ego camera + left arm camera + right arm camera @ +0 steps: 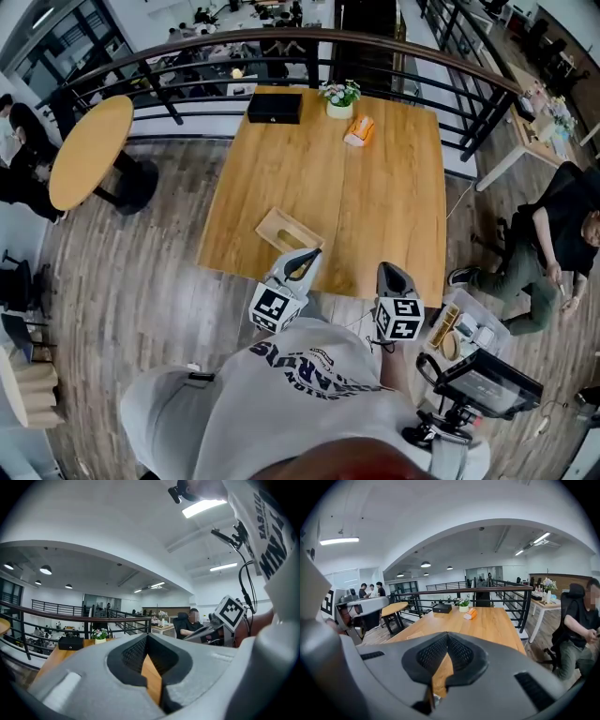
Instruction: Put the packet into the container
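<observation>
- Progress, as I judge it: nothing is done yet, and the whole fetch and drop is left.
- Container [289, 232], an open wooden box, sits at the left of the table [375, 206] near its front edge. I see nothing in it.
- Left gripper [314, 253] hovers just right of the container with its jaws together on nothing. Only table top shows in the gap below the pads.
- Packet [358, 130], orange, lies at the far end of the table, just beside the flower pot [339, 97]. It is well apart from the container and from both grippers.
- Right gripper [389, 268] hangs over the front edge further right, jaws pressed together and holding nothing.
- Steps I have left: open one gripper, reach across the table, clamp the packet, carry it back and let it go into the container.
- Count, left to right: one round table [91, 150] off to the side, one container, one black box [275, 107] at the far edge, one flower pot, one packet, two grippers.
</observation>
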Demonstrator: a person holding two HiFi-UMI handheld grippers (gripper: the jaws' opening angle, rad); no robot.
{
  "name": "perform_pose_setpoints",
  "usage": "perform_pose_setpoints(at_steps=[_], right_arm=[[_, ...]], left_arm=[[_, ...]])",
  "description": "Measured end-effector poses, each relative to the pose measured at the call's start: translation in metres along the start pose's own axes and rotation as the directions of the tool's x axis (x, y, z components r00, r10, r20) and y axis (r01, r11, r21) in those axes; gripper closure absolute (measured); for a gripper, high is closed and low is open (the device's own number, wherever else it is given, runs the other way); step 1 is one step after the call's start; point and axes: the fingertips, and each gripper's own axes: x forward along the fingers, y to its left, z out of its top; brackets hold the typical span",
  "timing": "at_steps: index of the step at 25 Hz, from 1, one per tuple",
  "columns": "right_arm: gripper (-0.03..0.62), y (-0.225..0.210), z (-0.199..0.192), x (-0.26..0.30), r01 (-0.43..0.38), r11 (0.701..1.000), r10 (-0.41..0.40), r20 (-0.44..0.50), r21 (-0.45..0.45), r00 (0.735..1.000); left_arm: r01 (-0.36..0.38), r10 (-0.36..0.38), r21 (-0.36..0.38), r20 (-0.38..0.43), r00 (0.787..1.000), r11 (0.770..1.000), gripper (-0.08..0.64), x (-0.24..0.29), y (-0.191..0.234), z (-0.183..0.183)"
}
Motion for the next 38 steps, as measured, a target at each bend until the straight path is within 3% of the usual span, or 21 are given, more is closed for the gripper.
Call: perform_pose_setpoints(at_steps=[12,20,29,38], right_arm=[[0.583,0.040,0.073,0.087,-0.015,0.999,0.014,-0.028,-0.033,1.000],[0.583,0.066,0.082,0.132,-0.015,1.000,0.013,-0.069,-0.025,0.998],[0.583,0.077,0.094,0.148,-0.001,1.000,-0.001,-0.074,-0.031,0.997],[0.582,0.061,0.122,0.150,-0.002,0.999,0.000,-0.038,-0.051,0.999]], left_arm=[[-0.008,0.010,-0.049,0.037,0.999,0.999,0.561,0.018,0.114,0.022],[-0.005,0.007,-0.088,0.027,1.000,0.996,0.561,0.023,0.175,0.007],[0.014,-0.013,-0.092,0.016,1.000,0.996,0.561,0.016,0.197,0.006],[0.000,0.002,-0.051,0.037,0.999,0.999,0.561,0.027,0.198,0.032]])
